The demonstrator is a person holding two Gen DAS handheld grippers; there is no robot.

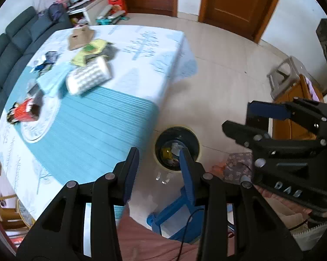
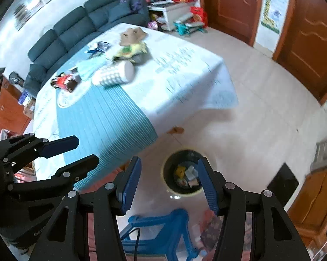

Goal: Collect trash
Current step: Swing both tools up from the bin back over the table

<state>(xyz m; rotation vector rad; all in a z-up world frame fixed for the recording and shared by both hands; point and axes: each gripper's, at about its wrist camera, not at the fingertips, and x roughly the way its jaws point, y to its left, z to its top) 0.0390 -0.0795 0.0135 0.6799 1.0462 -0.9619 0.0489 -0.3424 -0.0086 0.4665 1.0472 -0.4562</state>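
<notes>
On the far left of the table (image 1: 141, 50), in the left wrist view, a red snack box (image 1: 25, 112) lies on its side near the edge by the sofa (image 1: 13, 41). Next along sit a pale blue packet (image 1: 52, 79) and a white dimpled pack (image 1: 88, 78), touching or overlapping, with small dark wrappers (image 1: 46, 62) behind them. Further back lie a yellow-green wrapper (image 1: 91, 52) and a brown cardboard piece (image 1: 79, 38). All of this trash is on the tablecloth, so most of the collecting seems left to do.

Moving right, the left gripper (image 1: 158, 158) hangs past the table corner with its blue fingers spread and nothing between them. Just beyond its right finger, on the floor, stands the trash bin (image 1: 196, 145), lined in black, with a few scraps already inside, one of them yellow; that part of the job looks done. A blue stool (image 1: 172, 215) stands below it.

At the right, the right gripper (image 2: 168, 180) is likewise spread wide and empty, held above the bin beside the left one. Both tools appear free to go for the table items
</notes>
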